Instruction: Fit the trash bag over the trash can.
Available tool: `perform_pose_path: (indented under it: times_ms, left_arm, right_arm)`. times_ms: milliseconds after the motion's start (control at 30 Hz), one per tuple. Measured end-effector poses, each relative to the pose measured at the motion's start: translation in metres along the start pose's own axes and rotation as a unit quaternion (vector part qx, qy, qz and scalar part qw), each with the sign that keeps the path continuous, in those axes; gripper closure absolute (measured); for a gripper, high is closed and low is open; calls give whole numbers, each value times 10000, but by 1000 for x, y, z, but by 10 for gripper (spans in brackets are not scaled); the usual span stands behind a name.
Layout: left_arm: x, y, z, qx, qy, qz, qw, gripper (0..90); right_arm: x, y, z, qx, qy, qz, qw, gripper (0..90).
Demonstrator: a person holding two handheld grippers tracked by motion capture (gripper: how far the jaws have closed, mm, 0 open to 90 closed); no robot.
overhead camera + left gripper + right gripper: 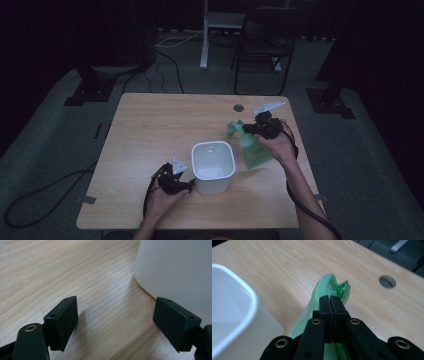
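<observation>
The right gripper (250,127) has its two black jaws pinched flat together on a thin, translucent green plastic bag (252,147), and in the right gripper view the film (329,287) bunches out just past the tips. The bag hangs at about three o'clock from the white, rounded-square plastic bin (213,166), its lower end trailing down to the light wooden table (150,125). Over at eight o'clock from the bin, the left gripper (186,186) sits low on the tabletop with jaws spread wide around nothing, the near one just beside the bin's white wall (175,270). This looks like the lift before lining the bin. To do it well, I'd say keep that pinch firm on the bag's edge, get the whole bag clear of the table before swinging it over the rim, and use the free left gripper to steady the bin or catch the bag's opposite edge so the mouth can open. Slippery film could slide out, so no jerks.
</observation>
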State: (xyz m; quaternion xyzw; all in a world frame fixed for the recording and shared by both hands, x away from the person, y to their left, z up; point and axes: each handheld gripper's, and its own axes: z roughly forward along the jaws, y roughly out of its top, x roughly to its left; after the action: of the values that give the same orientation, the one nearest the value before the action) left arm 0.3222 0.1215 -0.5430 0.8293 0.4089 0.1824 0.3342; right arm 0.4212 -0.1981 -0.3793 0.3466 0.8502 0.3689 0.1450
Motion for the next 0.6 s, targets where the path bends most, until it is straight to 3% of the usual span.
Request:
perform_pose_path:
  times_ms: [233,600]
  left_arm:
    - [0,0,0,-2,6,0,10000,208]
    - [1,0,0,3,-10,20,10000,208]
  right_arm:
    - [25,32,-14,-255,358,-385,9983,893]
    - [73,66,-24,-476,1040,-947,9889,893]
